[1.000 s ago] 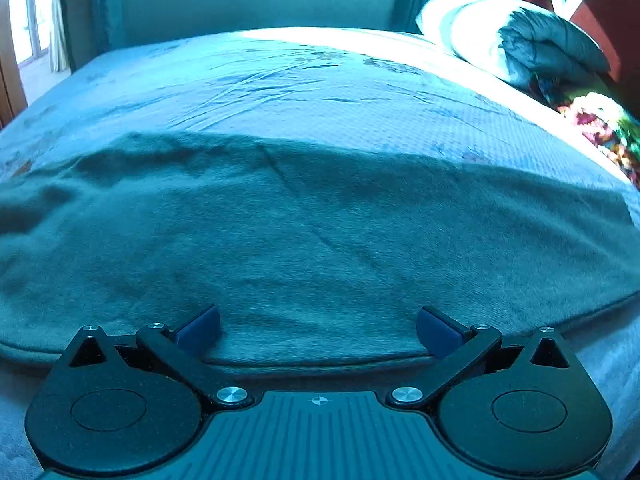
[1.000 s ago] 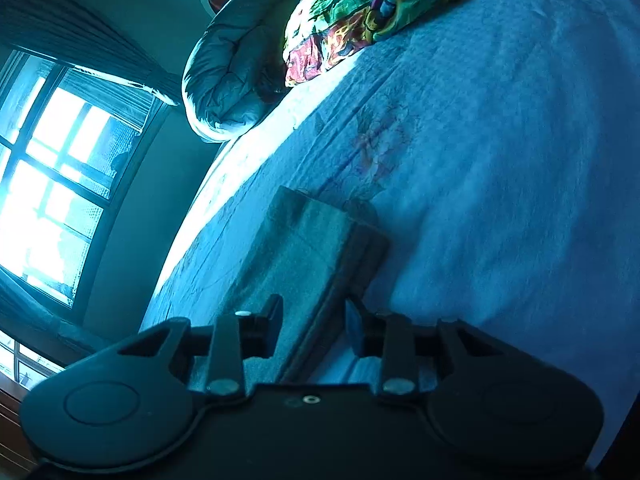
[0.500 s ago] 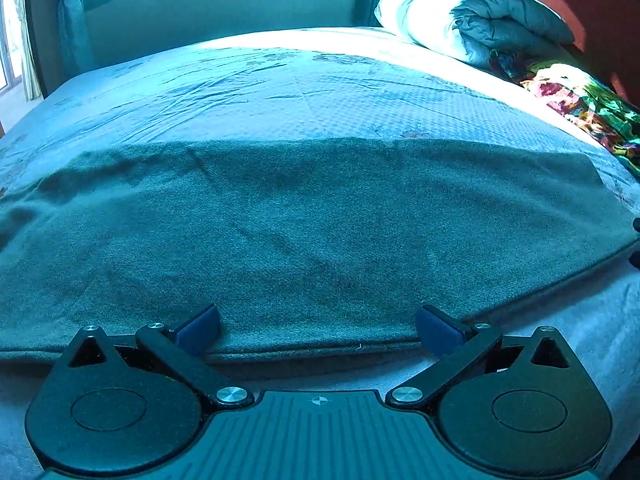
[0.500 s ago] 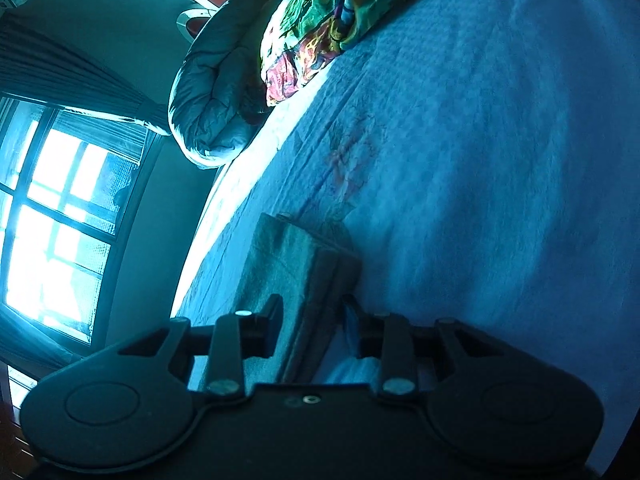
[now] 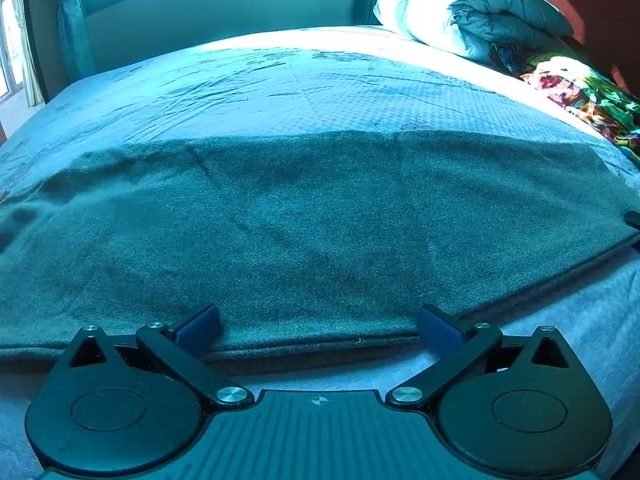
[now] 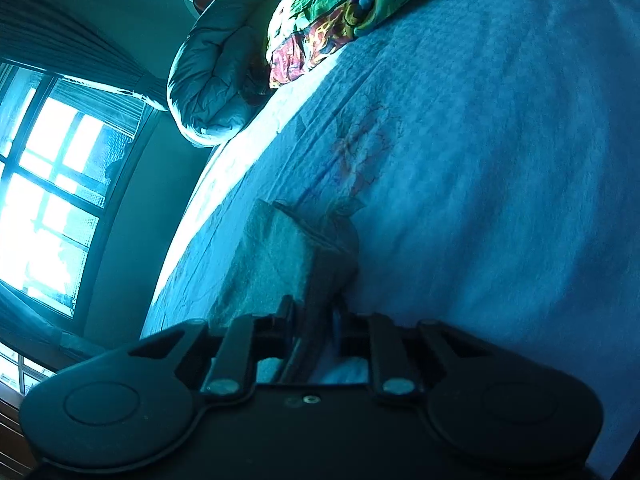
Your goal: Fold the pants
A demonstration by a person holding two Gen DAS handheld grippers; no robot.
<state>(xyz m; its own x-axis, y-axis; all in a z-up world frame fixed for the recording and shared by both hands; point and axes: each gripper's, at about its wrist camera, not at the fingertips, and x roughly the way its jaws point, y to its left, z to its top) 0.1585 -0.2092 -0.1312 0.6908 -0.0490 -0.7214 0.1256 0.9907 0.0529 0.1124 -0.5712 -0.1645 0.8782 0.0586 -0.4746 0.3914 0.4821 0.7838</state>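
Observation:
Dark grey-green pants (image 5: 320,224) lie flat and wide across the pale blue bed (image 5: 280,92). My left gripper (image 5: 318,322) hovers open at their near hem, its blue pads on either side of the edge and not touching it. In the right wrist view the pants' end (image 6: 280,256) is bunched and lifted slightly. My right gripper (image 6: 314,314) is closing on this folded edge, with the cloth pinched between its jaws. A dark tip of the right gripper (image 5: 633,218) shows at the far right of the left wrist view.
A rolled grey-white duvet (image 5: 472,12) and a colourful patterned blanket (image 5: 584,96) lie at the head of the bed by a red headboard (image 5: 592,4). A window with curtains (image 6: 44,184) lies beyond the bed's far side. Bare bedsheet (image 6: 500,160) stretches past the pants.
The right gripper's jaws have closed from wide apart onto the pants' edge, bunching the cloth. The left gripper shifted a little along the hem and stayed open.

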